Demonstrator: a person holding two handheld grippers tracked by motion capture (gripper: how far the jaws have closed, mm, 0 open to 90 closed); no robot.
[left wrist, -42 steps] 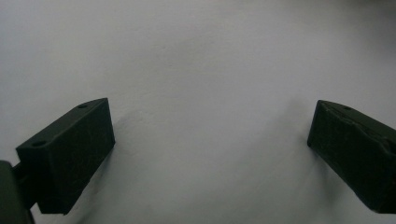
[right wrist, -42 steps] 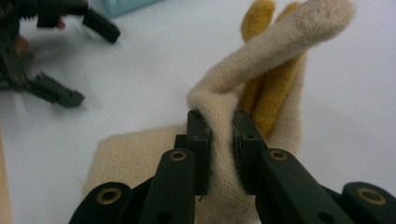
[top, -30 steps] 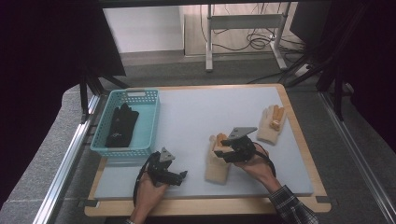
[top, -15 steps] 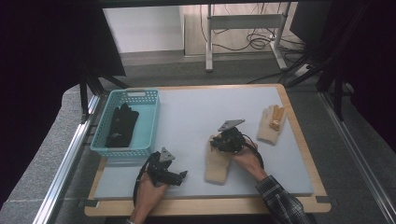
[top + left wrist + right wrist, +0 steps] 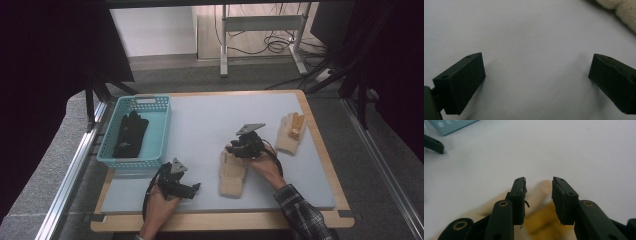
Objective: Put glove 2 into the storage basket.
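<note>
Looks down and forward from high over the near side of the table (image 5: 320,200), far enough to take in the whole grey mat (image 5: 200,125) and some floor behind. Sits very low and close over that same mat (image 5: 529,32) in the left gripper view, between two black jaws. Rides just as low in the right gripper view, facing across the mat (image 5: 574,150) toward the blue basket (image 5: 451,125), also seen from above (image 5: 155,130).

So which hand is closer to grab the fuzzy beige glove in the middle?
Right, probably. The right gripper hovers over the fingers of the beige glove, jaws partly open around one finger in the right gripper view. The left gripper rests on the mat beside the glove, wide open.
</note>
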